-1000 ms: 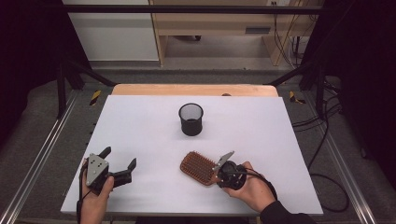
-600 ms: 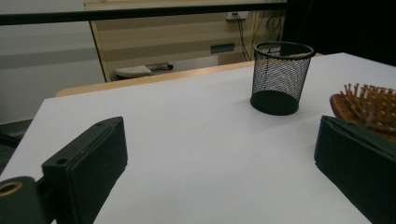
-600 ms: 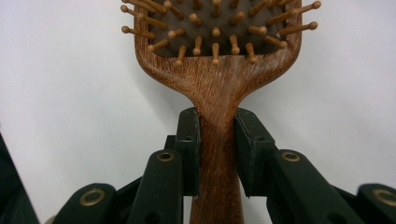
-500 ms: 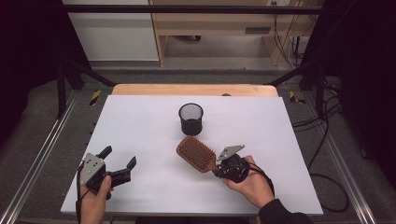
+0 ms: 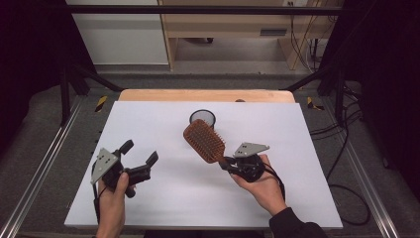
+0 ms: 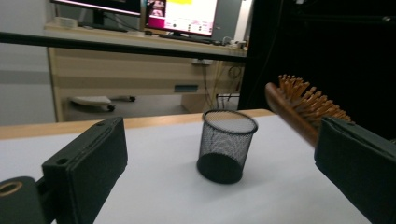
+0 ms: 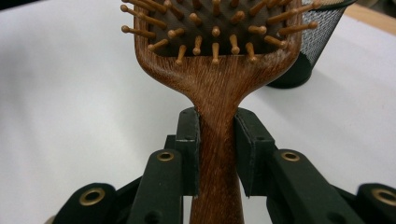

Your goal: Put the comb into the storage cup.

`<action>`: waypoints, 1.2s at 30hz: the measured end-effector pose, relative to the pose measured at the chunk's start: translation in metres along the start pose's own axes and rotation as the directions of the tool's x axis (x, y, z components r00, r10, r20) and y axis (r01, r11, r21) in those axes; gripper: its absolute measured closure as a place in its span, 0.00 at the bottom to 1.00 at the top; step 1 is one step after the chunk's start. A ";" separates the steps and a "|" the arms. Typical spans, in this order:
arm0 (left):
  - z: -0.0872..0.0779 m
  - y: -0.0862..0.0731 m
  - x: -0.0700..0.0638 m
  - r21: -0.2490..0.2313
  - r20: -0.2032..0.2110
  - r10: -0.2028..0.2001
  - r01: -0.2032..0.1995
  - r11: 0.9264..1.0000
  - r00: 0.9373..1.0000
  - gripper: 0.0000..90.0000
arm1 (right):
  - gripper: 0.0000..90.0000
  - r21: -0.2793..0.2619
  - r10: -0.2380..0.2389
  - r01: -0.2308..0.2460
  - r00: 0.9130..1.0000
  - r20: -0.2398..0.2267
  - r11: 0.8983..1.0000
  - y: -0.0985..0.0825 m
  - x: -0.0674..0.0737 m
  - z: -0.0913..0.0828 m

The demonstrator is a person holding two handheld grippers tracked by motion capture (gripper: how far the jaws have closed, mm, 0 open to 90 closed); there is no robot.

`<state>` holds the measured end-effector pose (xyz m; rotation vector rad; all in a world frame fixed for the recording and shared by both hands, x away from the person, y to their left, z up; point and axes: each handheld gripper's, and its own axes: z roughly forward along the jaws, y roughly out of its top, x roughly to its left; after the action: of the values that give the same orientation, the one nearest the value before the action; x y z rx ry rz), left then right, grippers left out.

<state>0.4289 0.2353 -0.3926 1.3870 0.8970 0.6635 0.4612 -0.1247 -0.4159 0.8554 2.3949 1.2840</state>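
While my right gripper clamps the wooden hairbrush by its handle, I see the bristled head raised off the white table, apparently just before the mesh cup (overlap obscures it). My left gripper gapes empty.

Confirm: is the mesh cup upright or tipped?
Upright. The mesh cup stands on its base on the table, open rim up.

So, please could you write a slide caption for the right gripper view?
Right gripper clamps the wooden hairbrush by its handle, black mesh cup behind.
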 end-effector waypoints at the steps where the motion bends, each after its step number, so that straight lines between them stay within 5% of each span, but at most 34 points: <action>1: 0.006 0.005 -0.002 -0.007 0.013 -0.003 0.003 1.000 1.000 0.03 | 0.81 -0.013 0.004 -0.004 1.000 0.003 1.000 0.000 0.000 0.001; 5: 0.019 0.011 -0.007 -0.060 0.040 -0.041 0.043 0.997 0.998 0.04 | 0.81 -0.056 0.029 -0.029 1.000 0.005 0.998 -0.001 -0.001 0.005; 14: 0.013 0.000 -0.024 -0.009 0.107 -0.062 0.064 0.998 0.992 0.02 | 0.81 -0.079 0.033 -0.033 0.999 -0.010 0.996 -0.005 0.009 0.014; 21: 0.018 -0.004 -0.033 0.033 0.144 -0.126 0.122 0.992 0.981 0.02 | 0.81 -0.108 0.023 -0.025 0.999 -0.023 0.994 -0.003 0.018 0.014; 36: 0.023 -0.006 -0.052 0.062 0.202 -0.149 0.140 0.988 0.968 0.02 | 0.81 -0.138 -0.003 -0.001 1.000 -0.026 0.990 -0.001 0.029 0.014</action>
<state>0.4202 0.1790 -0.3922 1.3891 0.8428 0.3819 0.4455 -0.0976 -0.4237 0.8017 2.2934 1.4501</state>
